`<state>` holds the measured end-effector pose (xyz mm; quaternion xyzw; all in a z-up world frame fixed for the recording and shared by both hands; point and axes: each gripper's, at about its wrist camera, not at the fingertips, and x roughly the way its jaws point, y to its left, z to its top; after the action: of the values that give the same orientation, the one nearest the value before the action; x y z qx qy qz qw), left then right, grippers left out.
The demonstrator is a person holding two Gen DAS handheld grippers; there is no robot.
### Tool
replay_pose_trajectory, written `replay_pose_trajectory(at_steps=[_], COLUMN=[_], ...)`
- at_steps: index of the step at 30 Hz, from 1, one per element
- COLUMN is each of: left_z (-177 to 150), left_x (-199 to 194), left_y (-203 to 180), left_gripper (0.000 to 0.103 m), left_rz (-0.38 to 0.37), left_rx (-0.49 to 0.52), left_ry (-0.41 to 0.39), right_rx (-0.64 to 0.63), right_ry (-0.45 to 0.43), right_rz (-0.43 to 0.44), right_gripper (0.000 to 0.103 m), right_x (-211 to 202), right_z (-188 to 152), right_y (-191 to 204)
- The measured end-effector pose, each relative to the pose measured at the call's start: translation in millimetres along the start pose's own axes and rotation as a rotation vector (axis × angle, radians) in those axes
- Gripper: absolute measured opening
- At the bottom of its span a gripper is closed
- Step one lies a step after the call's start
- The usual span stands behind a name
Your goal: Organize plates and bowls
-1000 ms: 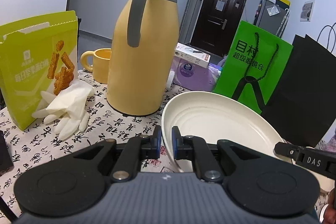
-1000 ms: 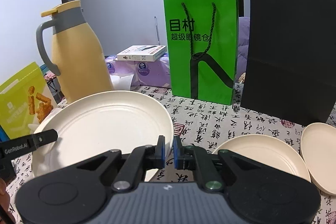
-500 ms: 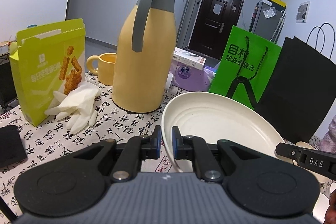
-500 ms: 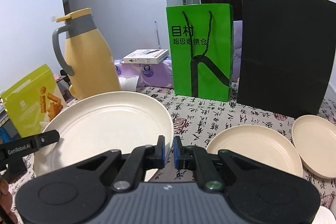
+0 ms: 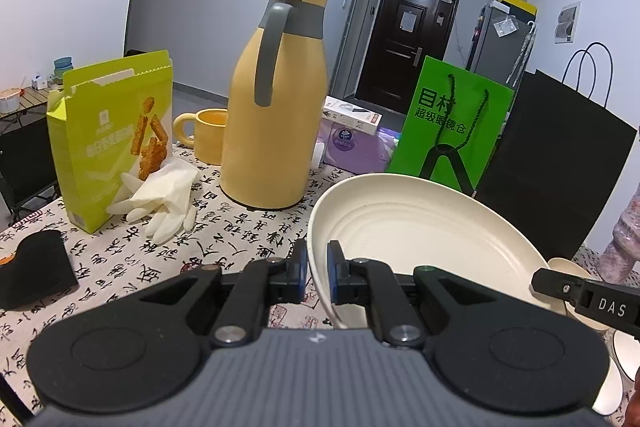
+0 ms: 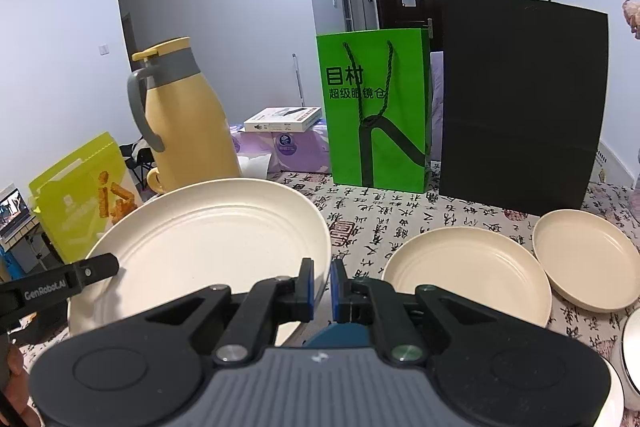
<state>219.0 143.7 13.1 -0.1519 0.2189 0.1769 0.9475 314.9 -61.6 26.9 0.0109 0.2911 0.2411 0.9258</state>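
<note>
A large cream plate (image 5: 420,231) (image 6: 208,239) is held off the table between both grippers. My left gripper (image 5: 318,267) is shut on its left rim. My right gripper (image 6: 322,285) is shut on its right rim. Each gripper's tip shows in the other's view at the plate's far edge. Two more cream plates (image 6: 466,275) (image 6: 586,253) lie on the patterned tablecloth to the right. A white bowl rim (image 6: 632,351) shows at the far right edge.
A yellow thermos jug (image 5: 276,115), a yellow mug (image 5: 204,133), a green snack box (image 5: 112,135) and white gloves (image 5: 164,195) stand at the left. A green paper bag (image 6: 374,107) and a black bag (image 6: 520,99) stand at the back. A black object (image 5: 36,271) lies front left.
Both grippers have drawn back and risen a little with the plate held between them; the jug and bags look further off, and the second plate on the right has come fully into view.
</note>
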Motion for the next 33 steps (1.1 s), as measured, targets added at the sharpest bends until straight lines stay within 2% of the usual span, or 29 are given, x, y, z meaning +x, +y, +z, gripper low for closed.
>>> replay_pose_trajectory(at_steps=[14, 33], left_z=[-13, -31], left_x=[-44, -82], left_y=[-8, -17], left_gripper=[0.010, 0.010], left_rz=[-0.010, -0.029], left_rx=[0.033, 0.055], left_ry=[-0.021, -0.020], right_rx=[0.028, 0.054], right_ry=[-0.027, -0.065], right_rz=[0.001, 0.004], right_gripper=[0.008, 0.009], right_x=[-47, -94], right_z=[-19, -41], right_y=[-1, -7])
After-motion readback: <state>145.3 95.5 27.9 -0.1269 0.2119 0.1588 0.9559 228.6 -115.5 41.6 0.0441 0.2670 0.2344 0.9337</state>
